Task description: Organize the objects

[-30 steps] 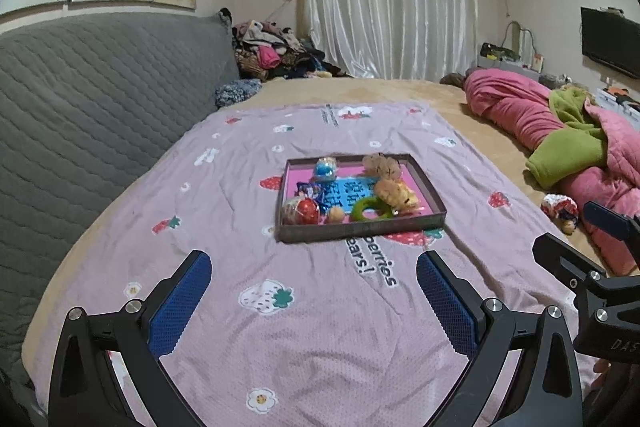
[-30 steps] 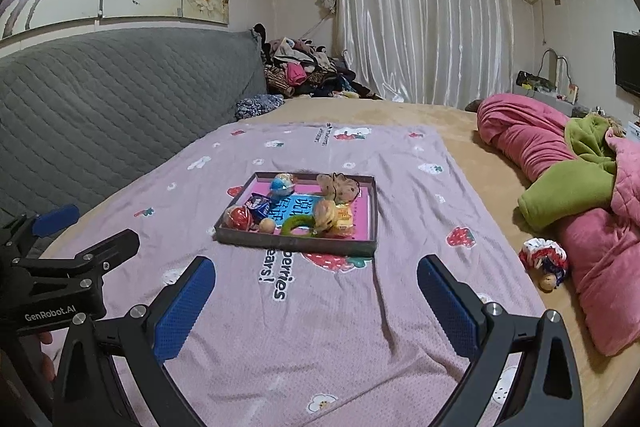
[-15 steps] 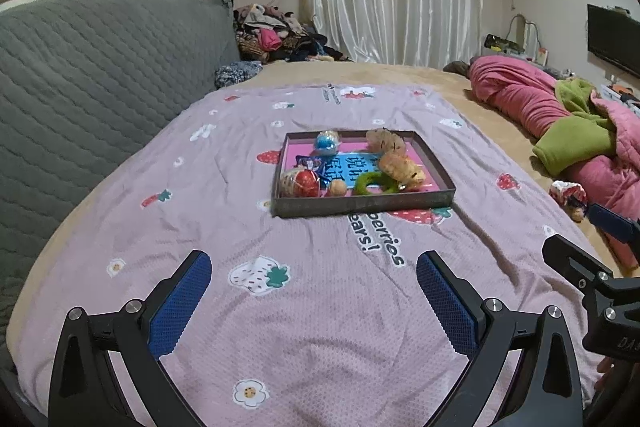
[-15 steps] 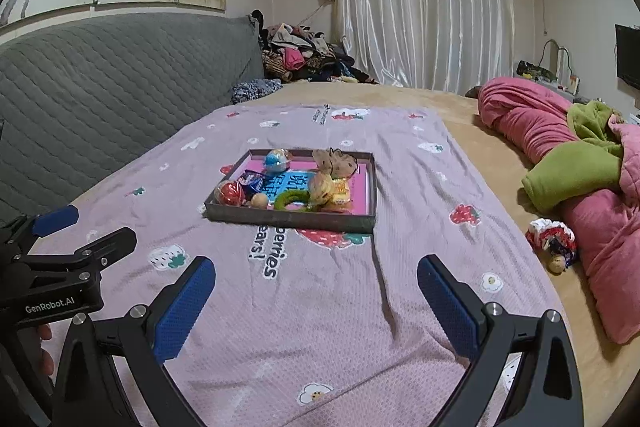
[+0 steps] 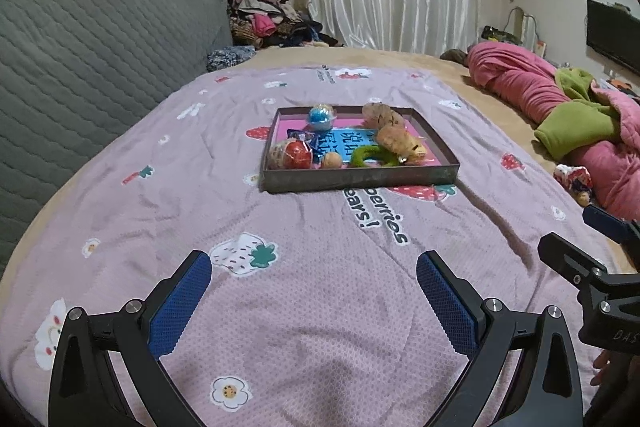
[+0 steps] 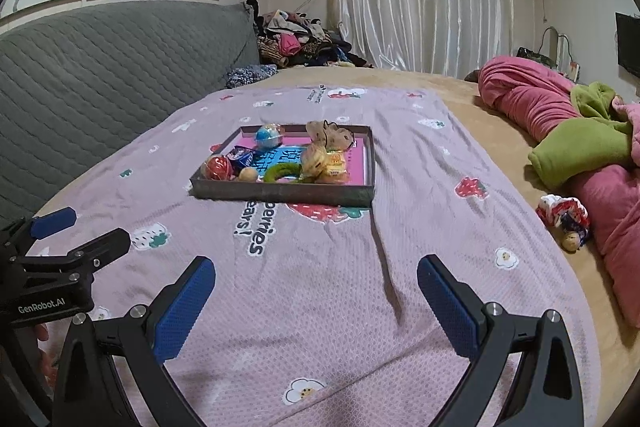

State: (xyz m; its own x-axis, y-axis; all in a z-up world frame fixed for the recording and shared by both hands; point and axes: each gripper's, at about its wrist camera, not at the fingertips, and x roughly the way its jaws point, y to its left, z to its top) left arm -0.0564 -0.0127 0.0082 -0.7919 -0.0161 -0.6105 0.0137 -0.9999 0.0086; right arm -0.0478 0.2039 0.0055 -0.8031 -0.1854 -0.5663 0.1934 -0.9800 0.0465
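Observation:
A shallow dark tray [image 5: 360, 181] [image 6: 280, 191] with a pink and blue lining sits mid-bed on the purple strawberry blanket [image 5: 320, 287]. In it lie a red ball [image 5: 298, 155], a blue ball [image 5: 321, 115], a small tan ball [image 5: 332, 159], a green ring [image 5: 366, 154], a tan plush [image 5: 400, 143] and a brown plush [image 5: 380, 113]. My left gripper [image 5: 314, 283] is open and empty, low over the blanket in front of the tray. My right gripper [image 6: 316, 285] is open and empty beside it, also short of the tray.
A grey quilted headboard [image 5: 80, 59] runs along the left. Pink and green bedding [image 5: 560, 115] is heaped at the right, with a small doll [image 6: 564, 217] beside it. A clothes pile [image 5: 268, 19] sits at the far end by white curtains.
Both grippers have moved down and forward toward the tray, which now looks larger and nearer. Both stay open and empty.

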